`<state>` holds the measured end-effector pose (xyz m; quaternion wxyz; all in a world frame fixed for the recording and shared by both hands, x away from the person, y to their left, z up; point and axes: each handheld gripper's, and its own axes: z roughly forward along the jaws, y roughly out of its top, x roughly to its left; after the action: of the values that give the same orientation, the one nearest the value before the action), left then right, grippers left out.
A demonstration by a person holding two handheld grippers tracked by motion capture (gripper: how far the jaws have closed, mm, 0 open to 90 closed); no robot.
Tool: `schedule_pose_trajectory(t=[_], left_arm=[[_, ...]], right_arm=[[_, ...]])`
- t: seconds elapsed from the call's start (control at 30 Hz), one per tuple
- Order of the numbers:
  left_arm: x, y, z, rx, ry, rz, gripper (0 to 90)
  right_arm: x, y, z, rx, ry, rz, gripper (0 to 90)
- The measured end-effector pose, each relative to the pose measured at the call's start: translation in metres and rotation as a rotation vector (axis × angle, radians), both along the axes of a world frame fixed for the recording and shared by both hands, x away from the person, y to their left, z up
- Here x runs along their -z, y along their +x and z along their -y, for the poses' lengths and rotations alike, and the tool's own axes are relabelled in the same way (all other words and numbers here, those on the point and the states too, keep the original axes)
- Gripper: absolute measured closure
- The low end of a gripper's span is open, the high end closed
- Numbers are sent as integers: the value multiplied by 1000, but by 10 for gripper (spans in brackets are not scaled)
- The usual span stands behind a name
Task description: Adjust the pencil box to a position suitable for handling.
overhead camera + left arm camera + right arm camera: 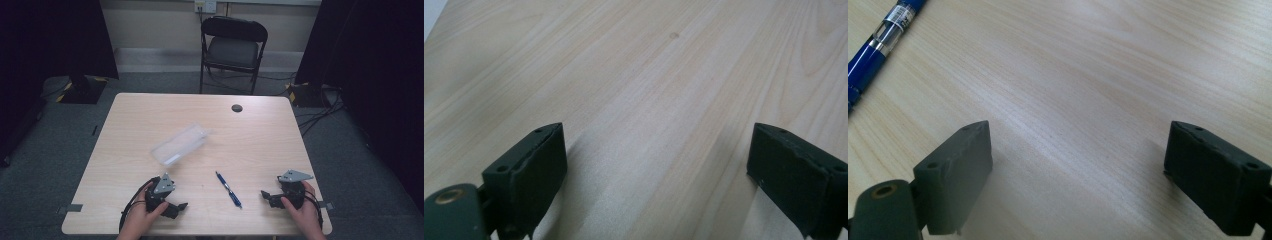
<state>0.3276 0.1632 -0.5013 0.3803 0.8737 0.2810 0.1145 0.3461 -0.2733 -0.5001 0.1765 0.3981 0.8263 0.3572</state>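
Left gripper and right gripper rest on the table, jaws wide, empty; blue pen lies between them.

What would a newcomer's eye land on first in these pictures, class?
Most likely the blue pen, lying alone near the front of the pale wooden table between the two hands. Just behind it, towards the middle, lies a clear plastic case. At the near edge, the left tool and the right tool rest open and empty, pointing inward at the pen.
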Motion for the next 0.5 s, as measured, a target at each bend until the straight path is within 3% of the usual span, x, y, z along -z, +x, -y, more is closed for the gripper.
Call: schedule_pose_trajectory(t=[0.4, 0.43, 0.47, 0.5], left_arm=[[-1, -1, -2, -4, 14, 0, 75], [-2, -2, -3, -20, 4, -14, 80], [-6, -3, -4, -55, 16, -28, 153], [-6, -3, -4, -55, 16, -28, 192]], right_arm=[[0, 0, 0, -2, -1, 1, 108], [0, 0, 0, -3, -1, 1, 108], [0, 0, 0, -4, -1, 1, 107], [0, 0, 0, -4, -1, 1, 107]])
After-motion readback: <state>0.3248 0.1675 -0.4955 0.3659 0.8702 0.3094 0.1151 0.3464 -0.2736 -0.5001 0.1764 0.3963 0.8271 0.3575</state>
